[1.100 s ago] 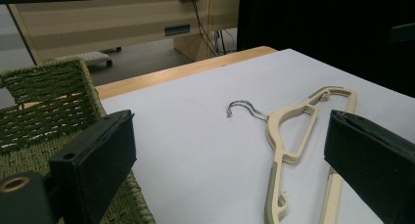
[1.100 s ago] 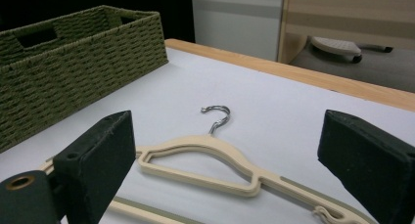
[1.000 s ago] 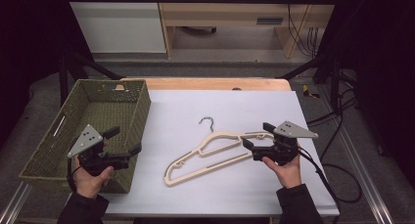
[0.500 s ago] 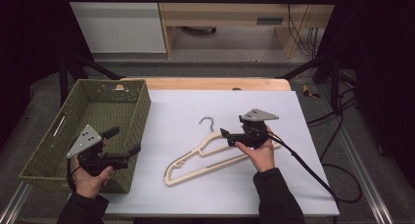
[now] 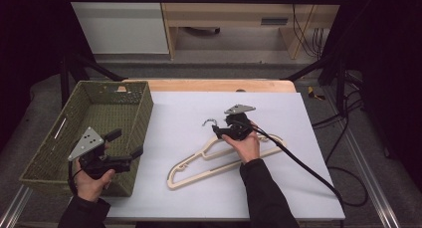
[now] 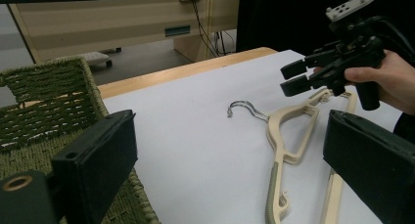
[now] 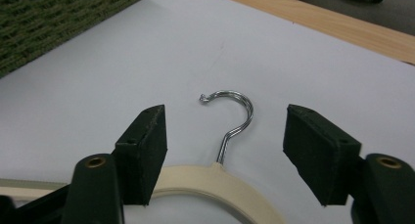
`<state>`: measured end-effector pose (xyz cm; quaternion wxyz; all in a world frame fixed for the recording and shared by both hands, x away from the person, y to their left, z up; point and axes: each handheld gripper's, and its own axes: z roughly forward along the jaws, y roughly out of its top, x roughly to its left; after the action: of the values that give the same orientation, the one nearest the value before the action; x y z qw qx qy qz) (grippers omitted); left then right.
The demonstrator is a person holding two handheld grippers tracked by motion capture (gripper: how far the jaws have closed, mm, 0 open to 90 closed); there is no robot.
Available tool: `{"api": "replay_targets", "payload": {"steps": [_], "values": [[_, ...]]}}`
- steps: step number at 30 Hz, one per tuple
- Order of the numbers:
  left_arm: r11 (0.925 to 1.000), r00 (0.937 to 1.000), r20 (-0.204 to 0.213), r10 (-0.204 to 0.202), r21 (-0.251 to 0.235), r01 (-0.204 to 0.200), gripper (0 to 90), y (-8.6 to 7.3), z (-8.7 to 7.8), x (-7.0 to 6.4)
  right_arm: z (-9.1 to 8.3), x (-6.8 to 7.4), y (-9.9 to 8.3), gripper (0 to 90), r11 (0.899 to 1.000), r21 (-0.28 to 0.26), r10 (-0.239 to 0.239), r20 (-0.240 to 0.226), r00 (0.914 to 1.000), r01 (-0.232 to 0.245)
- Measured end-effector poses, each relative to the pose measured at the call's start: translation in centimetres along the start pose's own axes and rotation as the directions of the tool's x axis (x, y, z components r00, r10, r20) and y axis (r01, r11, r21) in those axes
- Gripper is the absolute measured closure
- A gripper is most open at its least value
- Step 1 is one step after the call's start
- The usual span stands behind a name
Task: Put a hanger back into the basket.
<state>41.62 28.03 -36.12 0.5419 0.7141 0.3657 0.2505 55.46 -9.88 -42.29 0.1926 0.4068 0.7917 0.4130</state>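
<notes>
A cream plastic hanger [image 5: 219,158] with a metal hook [image 5: 209,122] lies flat on the white table top [image 5: 189,113]. My right gripper [image 5: 219,131] hovers over the hanger's neck, open, one jaw on each side of the hook's stem [image 7: 235,116] without touching it. The cream shoulder [image 7: 215,182] curves just below the jaws in the right gripper view [image 7: 225,150]. My left gripper [image 5: 125,143] is held open at the near right corner of the woven green basket [image 5: 50,153], with nothing between its jaws [image 6: 230,165]. The left gripper view also takes in the hanger [image 6: 288,136] and the right gripper [image 6: 293,77].
The basket [image 6: 44,101] fills the table's left side. The right gripper's black cable [image 5: 303,163] trails across the hanger's right arm to the table's right edge. A wooden strip [image 5: 214,85] borders the far edge.
My right gripper has travelled left along the hanger, from its right end to the hook at the neck. The left gripper and the hanger have stayed put.
</notes>
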Motion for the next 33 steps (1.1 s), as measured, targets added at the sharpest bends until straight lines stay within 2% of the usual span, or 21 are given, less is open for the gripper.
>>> {"api": "replay_targets", "payload": {"steps": [6, 9, 10, 14, 17, 23, 26, 28, 29, 33], "values": [[1.0000, 1.0000, 0.002, 0.002, -0.002, -0.002, 5.7, 0.0, 0.0, 0.0, 2.0, -0.2, -0.1, 43.4, 0.999, 0.051, -0.006, 0.025, 0.9997, 0.004], [1.0000, 1.0000, 0.001, 0.002, -0.001, -0.002, 5.7, 0.0, 0.0, 0.0, 2.6, -0.2, -0.2, 46.6, 0.998, 0.060, 0.012, 0.025, 0.9996, -0.014], [1.0000, 1.0000, 0.002, 0.000, -0.002, 0.000, 5.7, 0.0, 0.0, 0.0, 3.1, -0.3, -0.4, 52.3, 0.997, 0.073, 0.027, 0.024, 0.9993, -0.029], [1.0000, 1.0000, 0.003, 0.006, 0.001, -0.006, 5.7, 0.0, 0.1, -0.1, 4.2, -0.6, -0.8, 58.1, 0.993, 0.104, 0.052, 0.025, 0.9983, -0.055], [1.0000, 1.0000, 0.003, 0.006, 0.004, -0.006, 5.8, 0.0, 0.1, -0.1, 4.8, -0.7, -1.1, 61.8, 0.991, 0.122, 0.057, 0.016, 0.9982, -0.059], [0.9999, 1.0000, 0.002, 0.007, 0.009, -0.007, 5.8, -0.1, 0.2, -0.1, 5.4, -0.5, -1.4, 69.5, 0.987, 0.137, 0.076, 0.019, 0.9969, -0.078], [0.9999, 1.0000, 0.004, 0.007, 0.012, -0.007, 5.9, -0.1, 0.3, -0.2, 5.8, -0.6, -1.6, 76.3, 0.983, 0.167, 0.074, 0.024, 0.9970, -0.077], [0.9999, 1.0000, 0.004, 0.008, 0.012, -0.008, 5.9, -0.1, 0.3, -0.3, 5.9, -0.6, -1.7, 78.0, 0.982, 0.172, 0.079, 0.018, 0.9967, -0.081], [0.9999, 0.9999, 0.005, 0.010, 0.013, -0.010, 5.9, -0.1, 0.3, -0.3, 6.0, -0.6, -1.7, 82.4, 0.981, 0.175, 0.087, 0.006, 0.9962, -0.087], [0.9998, 0.9999, 0.004, 0.011, 0.016, -0.011, 5.9, -0.1, 0.4, -0.4, 6.0, -0.4, -1.5, 84.5, 0.977, 0.190, 0.092, 0.018, 0.9956, -0.093]]}}
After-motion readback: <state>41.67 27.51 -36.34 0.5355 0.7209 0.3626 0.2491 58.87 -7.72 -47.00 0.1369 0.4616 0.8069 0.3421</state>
